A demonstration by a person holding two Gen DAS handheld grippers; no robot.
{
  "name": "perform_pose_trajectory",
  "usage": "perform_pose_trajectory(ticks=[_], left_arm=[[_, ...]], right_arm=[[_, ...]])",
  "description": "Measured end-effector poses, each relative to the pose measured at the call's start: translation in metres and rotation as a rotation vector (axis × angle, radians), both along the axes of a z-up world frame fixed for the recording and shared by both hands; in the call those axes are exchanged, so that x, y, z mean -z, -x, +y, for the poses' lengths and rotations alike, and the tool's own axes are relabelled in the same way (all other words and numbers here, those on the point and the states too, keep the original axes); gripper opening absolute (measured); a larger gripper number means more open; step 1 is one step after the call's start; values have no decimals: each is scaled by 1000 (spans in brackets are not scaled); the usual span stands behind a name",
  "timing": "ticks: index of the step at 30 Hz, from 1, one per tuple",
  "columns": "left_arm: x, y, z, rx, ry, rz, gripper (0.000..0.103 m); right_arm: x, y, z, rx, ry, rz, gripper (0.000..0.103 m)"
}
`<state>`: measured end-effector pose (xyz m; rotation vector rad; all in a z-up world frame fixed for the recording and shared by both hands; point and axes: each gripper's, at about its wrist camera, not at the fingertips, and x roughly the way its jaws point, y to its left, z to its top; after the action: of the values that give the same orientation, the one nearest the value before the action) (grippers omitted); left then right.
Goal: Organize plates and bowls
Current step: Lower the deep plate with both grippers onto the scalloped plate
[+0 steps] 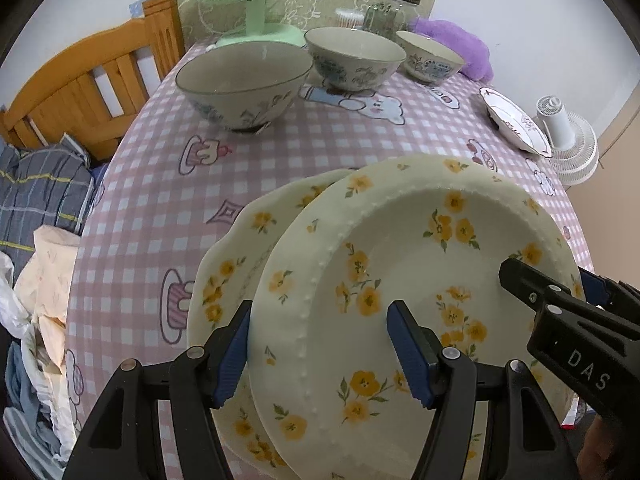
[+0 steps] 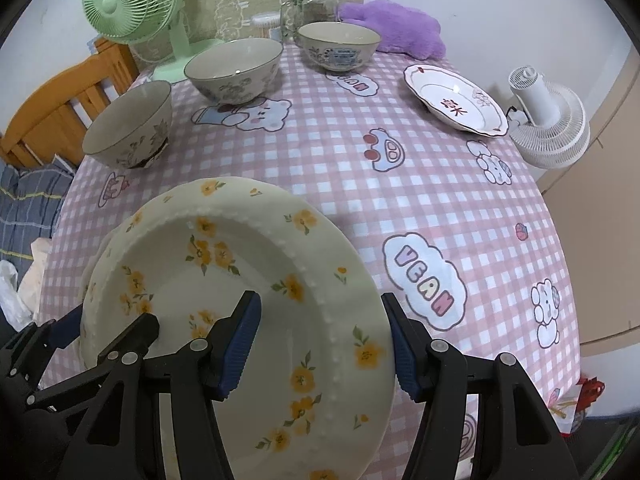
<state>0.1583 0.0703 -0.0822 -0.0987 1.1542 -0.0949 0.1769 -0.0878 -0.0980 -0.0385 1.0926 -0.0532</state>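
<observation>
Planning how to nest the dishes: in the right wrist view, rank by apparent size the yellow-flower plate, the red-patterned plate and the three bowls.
1. Yellow-flower plate, though nearness inflates it.
2. Red-patterned plate.
3. Left bowl and middle bowl, too alike to rank.
4. Far bowl, farthest away, so unsure.

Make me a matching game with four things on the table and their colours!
Things:
1. desk fan
2. plush toy
3. top plate
4. small fan

Colours:
A. white
B. cream with yellow flowers
C. green
D. purple

Pairs: 1-C, 2-D, 3-B, 4-A
</observation>
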Motion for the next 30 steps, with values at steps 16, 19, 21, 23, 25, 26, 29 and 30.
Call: perform_pose_trajectory(ticks=[16, 19, 21, 23, 25, 26, 29, 30], left_arm=[[18, 0, -1, -4, -28, 46, 68], [18, -1, -3, 0, -46, 42, 68], [18, -2, -3, -5, -51, 39, 68], [19, -3, -3, -16, -59, 34, 68], [19, -4, -5, -25, -73, 32, 68], [19, -5, -6, -26, -76, 32, 69], [20, -8, -7, -30, -87, 34, 69], [20, -8, -7, -30, -91, 34, 69]], right_arm=[[20, -2, 7, -11, 22, 54, 63], [23, -4, 5, -10, 19, 60, 63], [24, -5, 5, -9, 20, 64, 63], [25, -6, 5, -10, 21, 66, 62], [27, -7, 5, -8, 25, 72, 60], [27, -8, 3, -4, 15, 74, 60], [29, -8, 1, 0, 3, 77, 60], [29, -8, 1, 0, 1, 78, 60]])
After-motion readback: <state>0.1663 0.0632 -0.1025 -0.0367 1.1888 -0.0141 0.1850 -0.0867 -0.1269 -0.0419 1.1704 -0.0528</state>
